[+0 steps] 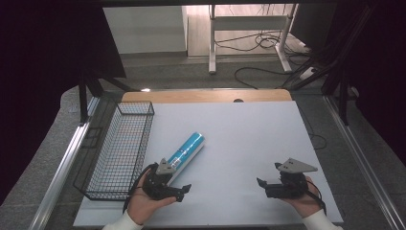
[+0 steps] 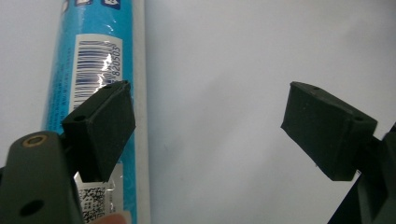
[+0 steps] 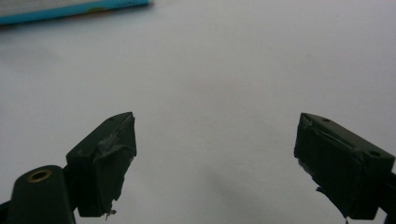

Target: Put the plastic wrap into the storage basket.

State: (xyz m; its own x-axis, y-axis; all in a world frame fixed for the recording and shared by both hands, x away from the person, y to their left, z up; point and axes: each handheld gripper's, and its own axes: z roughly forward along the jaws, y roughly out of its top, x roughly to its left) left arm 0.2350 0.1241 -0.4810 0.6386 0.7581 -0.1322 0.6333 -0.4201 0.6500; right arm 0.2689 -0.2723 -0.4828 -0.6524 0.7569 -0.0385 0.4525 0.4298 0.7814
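We are holding the left gripper (image 1: 184, 190) at the lower left of centre in the high view, close to the near edge of the white table (image 1: 249, 139). Its jaws are standing wide with nothing between them, only bare table in the gap in the left gripper view. The blue tube (image 2: 95, 70) is lying just beside the left-hand jaw there, at the left of the frame, outside the gap.

We are holding the right gripper (image 1: 262, 184) at the lower right of the high view, also near the front edge, jaws standing wide and gripping nothing. Open table is stretching ahead of it in the right gripper view, with a strip of the tube at the upper left corner.

In the high view the tube is lying flat, running diagonally from the left gripper up toward frame centre. The wire basket (image 1: 119, 153) is sitting along the table's left edge, near the tube but apart from it. Centre and right of the table are giving open room, up to the wooden strip (image 1: 206, 96) along the far edge.
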